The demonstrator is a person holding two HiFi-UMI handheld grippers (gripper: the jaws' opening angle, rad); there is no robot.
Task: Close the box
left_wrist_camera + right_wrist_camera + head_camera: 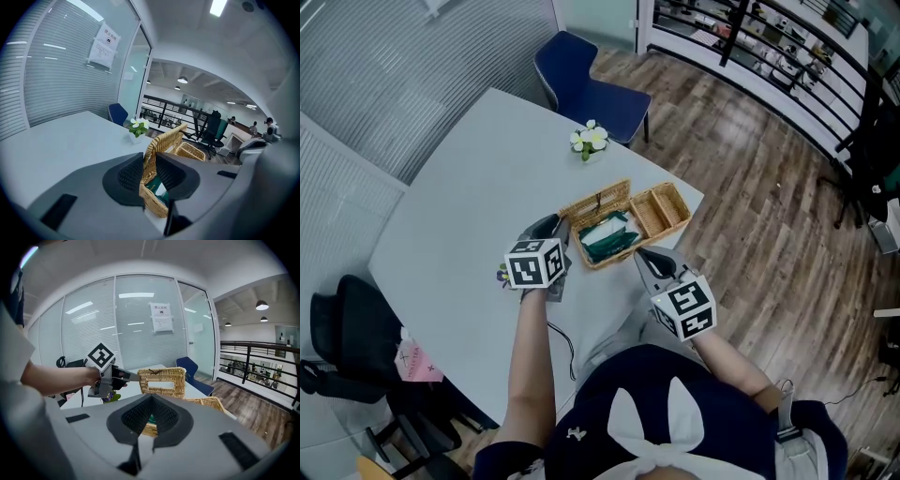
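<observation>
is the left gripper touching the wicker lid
Touching. The left gripper view shows the left gripper with its fingers pinched on the edge of the wicker lid, with no gap. The right gripper view agrees.

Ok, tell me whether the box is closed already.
No, the wicker lid stands upright, its edge pinched in the left gripper.

The tan rectangular wicker box (661, 211) is rough woven cane; the pale grey table (459, 216) looks smooth and matt; the brown plank floor (759, 197) is glossy wood.
</observation>
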